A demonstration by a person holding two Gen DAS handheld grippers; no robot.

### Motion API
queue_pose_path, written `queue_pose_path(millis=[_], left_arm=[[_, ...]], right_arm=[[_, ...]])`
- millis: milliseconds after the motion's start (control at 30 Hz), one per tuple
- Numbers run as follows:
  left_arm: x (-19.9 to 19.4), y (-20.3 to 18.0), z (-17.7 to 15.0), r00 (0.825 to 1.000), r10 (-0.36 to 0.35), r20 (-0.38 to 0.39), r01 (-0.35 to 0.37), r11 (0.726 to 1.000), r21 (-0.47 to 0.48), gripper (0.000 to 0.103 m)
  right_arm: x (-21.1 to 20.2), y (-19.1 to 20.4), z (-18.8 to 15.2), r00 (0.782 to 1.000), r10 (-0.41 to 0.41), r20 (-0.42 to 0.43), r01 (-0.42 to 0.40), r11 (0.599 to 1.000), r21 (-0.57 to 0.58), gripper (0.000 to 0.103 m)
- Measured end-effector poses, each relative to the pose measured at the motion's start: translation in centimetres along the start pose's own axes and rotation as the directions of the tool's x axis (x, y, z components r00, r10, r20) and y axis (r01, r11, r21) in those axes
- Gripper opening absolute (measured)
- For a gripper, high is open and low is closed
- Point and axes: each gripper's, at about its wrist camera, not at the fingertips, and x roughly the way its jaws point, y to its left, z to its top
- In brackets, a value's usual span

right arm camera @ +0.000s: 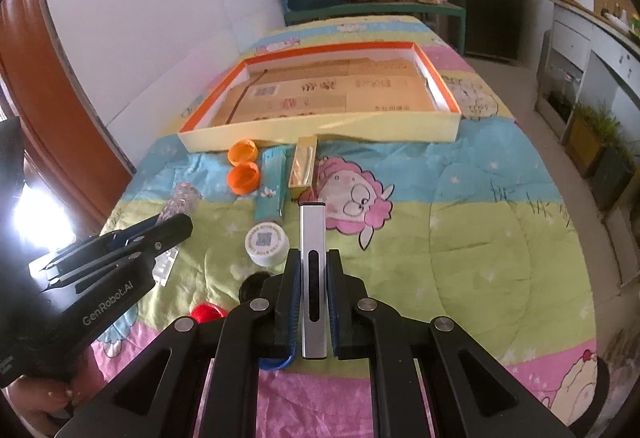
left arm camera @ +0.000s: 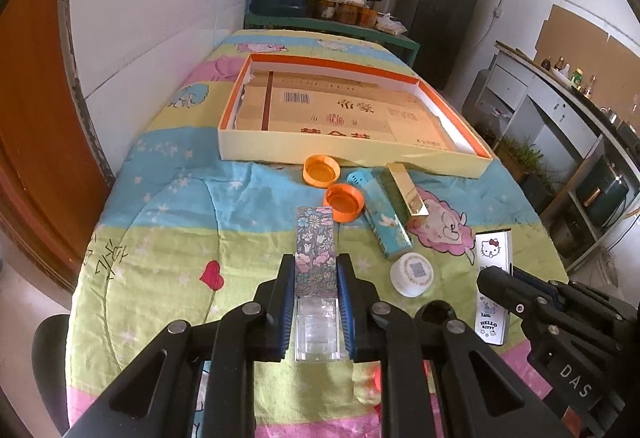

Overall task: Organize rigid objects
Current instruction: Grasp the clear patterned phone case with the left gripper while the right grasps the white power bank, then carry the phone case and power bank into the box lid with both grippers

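Left wrist view: the left gripper (left arm camera: 316,278) has its jaws closed on a floral-patterned box (left arm camera: 315,238) with a clear plastic end, which points forward along the fingers above the quilt-covered surface (left arm camera: 168,222). Ahead lie 2 orange caps (left arm camera: 321,169), touching each other, then a teal box (left arm camera: 386,218) with a gold box (left arm camera: 408,190) leaning across it. A white lid (left arm camera: 414,273) with a printed code sits just right of the jaws. Beyond these stands a shallow orange-rimmed tray (left arm camera: 452,110) lined with flattened cardboard. At the right edge the right gripper (left arm camera: 496,288) holds a Hello Kitty box (left arm camera: 493,258).

Right wrist view: the jaws of the right gripper (right arm camera: 314,270) are closed on the narrow silver side of that box (right arm camera: 313,238), which has a dark slot. The left gripper (right arm camera: 176,228) enters from the left with the floral-patterned box (right arm camera: 182,200). A red object (right arm camera: 206,312) and a black round object (right arm camera: 252,284) lie near the jaws, partly hidden.
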Motion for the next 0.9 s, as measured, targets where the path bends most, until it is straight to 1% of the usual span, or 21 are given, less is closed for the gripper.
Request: queue_pose_path(millis=[100, 267, 433, 600, 900], left_arm=[[-0.2, -0.1, 0.4, 1.000, -0.002, 0.006, 0.002, 1.000, 0.003, 0.020], [-1.5, -0.7, 1.7, 0.997, 0.007, 0.072, -0.009, 0.999, 0.031, 0.020], [-1.8, -0.7, 3.3, 0.995, 0.004, 0.104, -0.008, 0.999, 0.036, 0.020], [-1.7, -0.7, 4.7, 0.994, -0.003, 0.113, -0.001, 0.999, 0.041, 0.020], [-1.0, -0.8, 8.4, 0.991, 0.005, 0.137, -0.013, 0.998, 0.059, 0.020]], right_arm=[[-0.3, 0.0, 0.4, 1.000, 0.005, 0.016, -0.005, 1.000, -0.010, 0.012], [-0.8, 0.0, 1.5, 0.999, 0.006, 0.051, -0.005, 1.000, -0.020, 0.012], [-1.4, -0.2, 2.7, 0.996, 0.001, 0.085, 0.002, 0.999, -0.036, 0.012], [-1.8, -0.5, 4.0, 0.994, -0.006, 0.111, 0.012, 0.999, -0.052, 0.012], [-1.8, -1.5, 7.6, 0.988, -0.014, 0.153, 0.027, 0.997, -0.079, 0.012]])
